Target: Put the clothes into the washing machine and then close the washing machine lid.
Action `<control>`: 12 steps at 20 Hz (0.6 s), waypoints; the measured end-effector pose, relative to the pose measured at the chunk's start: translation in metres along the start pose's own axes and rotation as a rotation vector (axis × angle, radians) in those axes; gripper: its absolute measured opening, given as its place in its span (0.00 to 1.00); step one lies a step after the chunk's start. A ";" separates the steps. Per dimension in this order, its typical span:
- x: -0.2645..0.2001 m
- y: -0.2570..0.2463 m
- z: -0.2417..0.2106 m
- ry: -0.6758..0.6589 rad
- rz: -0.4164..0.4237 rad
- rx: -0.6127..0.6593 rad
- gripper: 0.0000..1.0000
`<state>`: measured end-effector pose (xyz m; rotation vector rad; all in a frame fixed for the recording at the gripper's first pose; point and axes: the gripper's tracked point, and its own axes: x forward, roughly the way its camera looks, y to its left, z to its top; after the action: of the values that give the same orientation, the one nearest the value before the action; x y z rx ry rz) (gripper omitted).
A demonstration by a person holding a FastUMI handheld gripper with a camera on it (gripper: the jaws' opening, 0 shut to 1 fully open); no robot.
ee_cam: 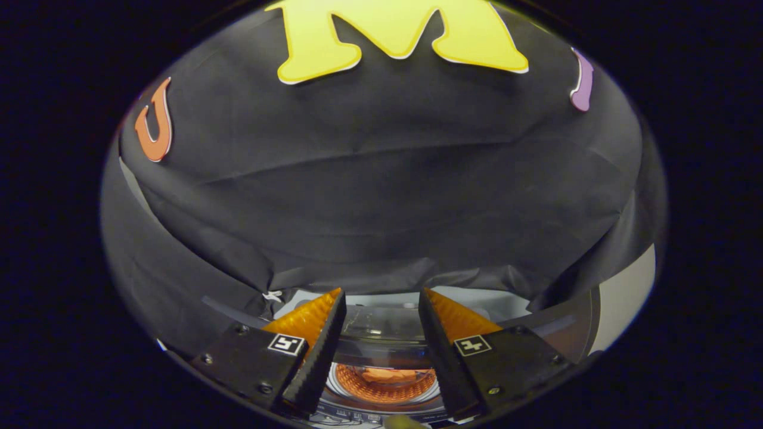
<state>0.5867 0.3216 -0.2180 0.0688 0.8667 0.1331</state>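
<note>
Orange clothes (384, 376) lie inside the upward-opening washing machine (381, 333), between wide, empty tongs (381, 298).

This is looking like a staged recording booth rather than a real laundry room. A black cloth wall (381, 196) is hanging in creased folds all around and is draping down close behind the washer (381, 325), closing off everything beyond it. Beside the cloth, a strip of pale panel (626, 292) is showing. The washer is sitting low, just ahead of the gripper (381, 298), whose fingers are standing apart with nothing between them. The washer's round drum (384, 384) is glowing orange from within, seen between the fingers, with something orange lying inside that cannot be told for sure.
</note>
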 end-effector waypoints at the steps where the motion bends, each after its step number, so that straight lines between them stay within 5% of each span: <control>1: -0.001 0.000 -0.001 -0.004 0.003 0.001 0.77; 12: -0.020 0.001 -0.024 -0.035 0.005 -0.014 0.77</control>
<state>0.5551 0.3201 -0.2179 0.0596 0.8305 0.1422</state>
